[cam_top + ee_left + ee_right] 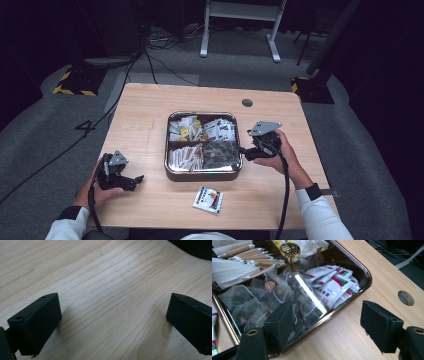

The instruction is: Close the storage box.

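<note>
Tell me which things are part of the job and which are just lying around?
Part of the job:
- tray with compartments
- tea bags in clear wrappers
- red and white packets in the tray
- right hand-held gripper, open beside the tray

Just lying around:
- loose packet on the table
- left hand-held gripper, open on bare wood
- cables on the floor

Black tongs (327,325), silver tray (170,131), white-red-green sachet (208,199)

a square metal tray (171,145) of sachets sits mid-table (145,110). the right gripper (248,151) hovers at the tray's right edge, jaws apart. the left gripper (134,181) rests low at the left, well apart. one loose sachet (208,199) lies near the front edge.
</note>
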Motion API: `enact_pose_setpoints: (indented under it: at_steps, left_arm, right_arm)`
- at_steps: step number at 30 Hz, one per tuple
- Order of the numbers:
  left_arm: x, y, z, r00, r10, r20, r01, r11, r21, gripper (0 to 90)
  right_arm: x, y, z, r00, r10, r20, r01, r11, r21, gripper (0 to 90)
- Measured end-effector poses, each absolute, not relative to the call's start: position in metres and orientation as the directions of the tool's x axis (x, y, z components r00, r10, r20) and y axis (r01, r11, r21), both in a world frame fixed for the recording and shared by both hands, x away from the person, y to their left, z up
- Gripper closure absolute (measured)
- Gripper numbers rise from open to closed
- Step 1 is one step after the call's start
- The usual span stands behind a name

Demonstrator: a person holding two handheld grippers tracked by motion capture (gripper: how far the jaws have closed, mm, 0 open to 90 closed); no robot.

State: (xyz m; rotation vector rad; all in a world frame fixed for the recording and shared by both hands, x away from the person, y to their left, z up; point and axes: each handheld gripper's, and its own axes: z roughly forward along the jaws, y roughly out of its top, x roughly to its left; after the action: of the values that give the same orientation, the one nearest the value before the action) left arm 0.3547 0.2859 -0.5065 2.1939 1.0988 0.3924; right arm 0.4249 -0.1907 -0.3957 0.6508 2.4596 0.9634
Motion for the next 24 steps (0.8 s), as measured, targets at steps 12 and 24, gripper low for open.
enact_pose_setpoints:
  at_steps: [12,24]
  left_arm:
    - [0.355,0.286,-0.506,0.607,0.795,-0.018,0.602,-0.445,0.664,0.2]
    - [0.355,0.286,-0.507,0.605,0.796,-0.021,0.604,-0.441,0.664,0.2]
  right_arm:
    - [0.415,-0.21,-0.405,-0.792,0.574,-0.21,0.286,0.651,0.703,26.7]
    - [0.408,-0.226,-0.415,-0.78,0.59,-0.206,0.307,0.648,0.697,26.4]
